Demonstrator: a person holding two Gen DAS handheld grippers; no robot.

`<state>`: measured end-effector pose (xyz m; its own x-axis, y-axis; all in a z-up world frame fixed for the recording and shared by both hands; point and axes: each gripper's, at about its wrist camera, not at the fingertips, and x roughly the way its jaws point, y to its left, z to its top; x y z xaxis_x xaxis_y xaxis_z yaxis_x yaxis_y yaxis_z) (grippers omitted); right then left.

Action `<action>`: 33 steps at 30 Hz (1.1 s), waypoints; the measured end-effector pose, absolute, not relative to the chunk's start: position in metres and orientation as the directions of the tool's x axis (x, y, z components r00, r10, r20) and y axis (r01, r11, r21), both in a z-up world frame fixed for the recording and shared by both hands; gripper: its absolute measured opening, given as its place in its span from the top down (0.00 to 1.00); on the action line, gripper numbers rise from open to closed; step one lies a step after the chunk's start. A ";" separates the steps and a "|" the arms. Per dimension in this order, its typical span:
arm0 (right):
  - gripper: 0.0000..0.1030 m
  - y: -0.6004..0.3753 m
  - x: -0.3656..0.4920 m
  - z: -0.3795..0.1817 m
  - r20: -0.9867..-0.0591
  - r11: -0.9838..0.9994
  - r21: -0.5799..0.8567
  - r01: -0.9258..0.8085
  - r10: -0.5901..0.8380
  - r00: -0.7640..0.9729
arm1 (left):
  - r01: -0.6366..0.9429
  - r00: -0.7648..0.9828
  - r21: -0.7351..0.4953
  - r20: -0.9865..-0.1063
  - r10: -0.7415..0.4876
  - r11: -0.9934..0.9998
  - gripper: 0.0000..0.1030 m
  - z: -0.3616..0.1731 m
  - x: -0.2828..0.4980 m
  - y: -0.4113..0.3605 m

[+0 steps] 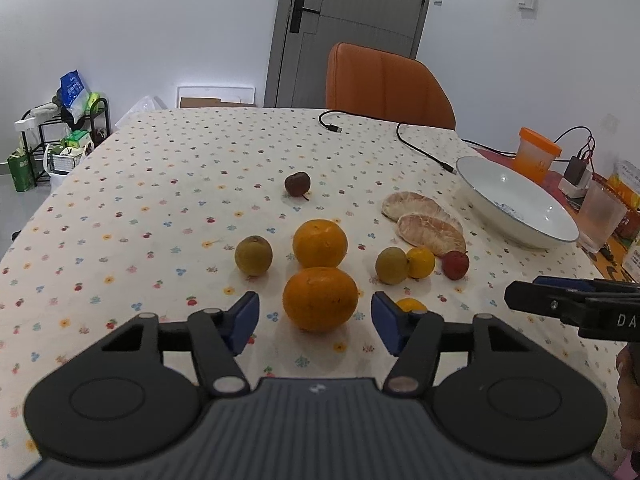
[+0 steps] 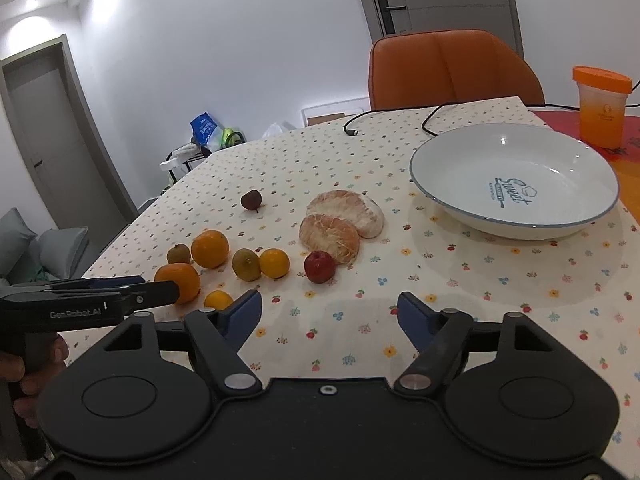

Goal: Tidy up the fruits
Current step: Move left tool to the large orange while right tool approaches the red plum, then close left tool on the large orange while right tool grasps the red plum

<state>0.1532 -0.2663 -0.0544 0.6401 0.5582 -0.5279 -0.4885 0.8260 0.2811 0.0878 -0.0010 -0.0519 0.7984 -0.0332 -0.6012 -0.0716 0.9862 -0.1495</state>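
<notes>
Left claw (image 1: 314,322) gapes empty, big orange (image 1: 320,299) at twelve o'clock; right claw (image 2: 330,316) wide, empty over floral table (image 2: 500,300), bowl (image 2: 452,148) at one o'clock.

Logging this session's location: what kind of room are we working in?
Most likely a home dining room: a table under a floral tablecloth, an orange upholstered chair pulled up to it, and an interior door behind.

a home dining room: a table under a white flower-print cloth (image 1: 160,184), an orange padded leather chair (image 1: 384,84) pushed against it, a grey interior door with a black handle (image 1: 344,20), a black metal rack stuffed with bags (image 1: 60,128), grey sofa cushions (image 2: 44,248).
</notes>
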 end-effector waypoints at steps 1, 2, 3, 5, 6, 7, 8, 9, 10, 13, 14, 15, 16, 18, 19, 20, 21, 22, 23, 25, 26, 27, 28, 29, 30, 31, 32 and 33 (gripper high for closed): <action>0.31 -0.266 0.155 -0.055 -0.529 0.826 0.282 -0.489 0.559 0.639 | -0.075 0.798 -0.151 -0.601 -0.031 0.986 0.44 -0.053 0.090 -0.001; 0.31 -0.265 0.156 -0.056 -0.529 0.825 0.283 -0.490 0.560 0.637 | -0.078 0.798 -0.153 -0.602 -0.030 0.985 0.48 -0.054 0.092 -0.001; 0.31 -0.264 0.158 -0.056 -0.531 0.824 0.284 -0.490 0.561 0.635 | -0.080 0.797 -0.157 -0.604 -0.031 0.984 0.50 -0.055 0.094 0.000; 0.31 -0.262 0.161 -0.057 -0.532 0.821 0.287 -0.493 0.565 0.631 | -0.080 0.793 -0.175 -0.607 -0.044 0.981 0.59 -0.058 0.098 0.001; 0.31 -0.261 0.162 -0.058 -0.531 0.820 0.288 -0.495 0.567 0.630 | -0.084 0.794 -0.180 -0.606 -0.043 0.980 0.59 -0.058 0.099 0.001; 0.31 -0.261 0.164 -0.059 -0.532 0.818 0.289 -0.497 0.569 0.628 | -0.090 0.797 -0.178 -0.603 -0.036 0.980 0.60 -0.057 0.100 0.001; 0.32 -0.260 0.166 -0.059 -0.532 0.817 0.290 -0.498 0.570 0.626 | -0.096 0.798 -0.175 -0.603 -0.030 0.980 0.60 -0.057 0.101 0.001; 0.33 -0.259 0.167 -0.060 -0.532 0.816 0.291 -0.500 0.572 0.624 | -0.100 0.798 -0.175 -0.602 -0.026 0.979 0.60 -0.057 0.101 0.001; 0.35 -0.257 0.169 -0.060 -0.532 0.814 0.292 -0.502 0.574 0.622 | -0.105 0.798 -0.179 -0.602 -0.025 0.978 0.60 -0.057 0.102 0.002; 0.38 -0.253 0.174 -0.060 -0.535 0.811 0.290 -0.508 0.578 0.616 | -0.117 0.799 -0.185 -0.602 -0.019 0.976 0.60 -0.057 0.103 0.003; 0.38 -0.252 0.176 -0.060 -0.536 0.810 0.291 -0.509 0.578 0.615 | -0.118 0.799 -0.184 -0.601 -0.016 0.976 0.60 -0.057 0.104 0.003; 0.38 -0.251 0.179 -0.060 -0.537 0.810 0.293 -0.508 0.579 0.613 | -0.119 0.800 -0.182 -0.600 -0.014 0.976 0.60 -0.057 0.104 0.003; 0.38 -0.250 0.181 -0.061 -0.538 0.809 0.297 -0.508 0.581 0.611 | -0.121 0.800 -0.183 -0.600 -0.013 0.976 0.60 -0.057 0.103 0.004; 0.40 -0.248 0.186 -0.062 -0.543 0.808 0.297 -0.508 0.581 0.606 | -0.127 0.801 -0.187 -0.599 -0.010 0.974 0.60 -0.057 0.103 0.006; 0.43 -0.246 0.188 -0.062 -0.548 0.808 0.296 -0.510 0.581 0.602 | -0.131 0.802 -0.188 -0.598 -0.008 0.973 0.60 -0.056 0.103 0.007; 0.45 -0.244 0.190 -0.063 -0.552 0.806 0.298 -0.512 0.583 0.597 | -0.136 0.802 -0.191 -0.597 -0.005 0.972 0.60 -0.056 0.103 0.009; 0.46 -0.243 0.192 -0.064 -0.556 0.804 0.299 -0.514 0.585 0.591 | -0.141 0.803 -0.192 -0.596 -0.002 0.971 0.60 -0.056 0.103 0.010; 0.46 -0.241 0.194 -0.065 -0.559 0.803 0.299 -0.516 0.586 0.587 | -0.145 0.802 -0.193 -0.597 0.001 0.970 0.60 -0.056 0.103 0.012; 0.46 -0.239 0.195 -0.066 -0.562 0.803 0.297 -0.517 0.585 0.585 | -0.148 0.802 -0.194 -0.597 0.004 0.970 0.60 -0.056 0.103 0.013; 0.47 -0.235 0.197 -0.066 -0.563 0.802 0.293 -0.520 0.584 0.584 | -0.154 0.801 -0.193 -0.598 0.008 0.969 0.60 -0.056 0.103 0.015; 0.48 -0.233 0.198 -0.066 -0.563 0.801 0.291 -0.524 0.586 0.583 | -0.157 0.800 -0.194 -0.600 0.010 0.969 0.60 -0.056 0.103 0.016; 0.49 -0.232 0.200 -0.066 -0.563 0.799 0.289 -0.527 0.587 0.581 | -0.159 0.800 -0.195 -0.600 0.011 0.968 0.60 -0.056 0.103 0.017; 0.51 -0.230 0.201 -0.066 -0.563 0.797 0.289 -0.530 0.589 0.580 | -0.164 0.801 -0.196 -0.599 0.015 0.967 0.60 -0.056 0.102 0.018; 0.55 -0.228 0.202 -0.066 -0.563 0.795 0.288 -0.534 0.592 0.578 | -0.166 0.801 -0.196 -0.598 0.016 0.966 0.60 -0.056 0.102 0.018; 0.56 -0.227 0.203 -0.067 -0.563 0.795 0.287 -0.535 0.592 0.577 | -0.166 0.802 -0.197 -0.598 0.016 0.966 0.60 -0.056 0.102 0.018; 0.61 -0.226 0.204 -0.068 -0.562 0.798 0.282 -0.533 0.587 0.582 | -0.165 0.802 -0.196 -0.598 0.016 0.967 0.60 -0.056 0.101 0.017; 0.69 -0.225 0.204 -0.068 -0.565 0.804 0.269 -0.530 0.577 0.590 | -0.164 0.801 -0.195 -0.598 0.016 0.967 0.60 -0.056 0.101 0.017; 0.74 -0.225 0.204 -0.067 -0.568 0.810 0.259 -0.527 0.569 0.595 | -0.162 0.802 -0.193 -0.597 0.015 0.968 0.60 -0.055 0.101 0.016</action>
<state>0.2043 -0.2250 -0.0673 0.5949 0.5685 -0.5682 -0.5269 0.8097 0.2585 0.1011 0.0164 -0.0553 0.8019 0.0155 -0.5972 -0.1621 0.9678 -0.1926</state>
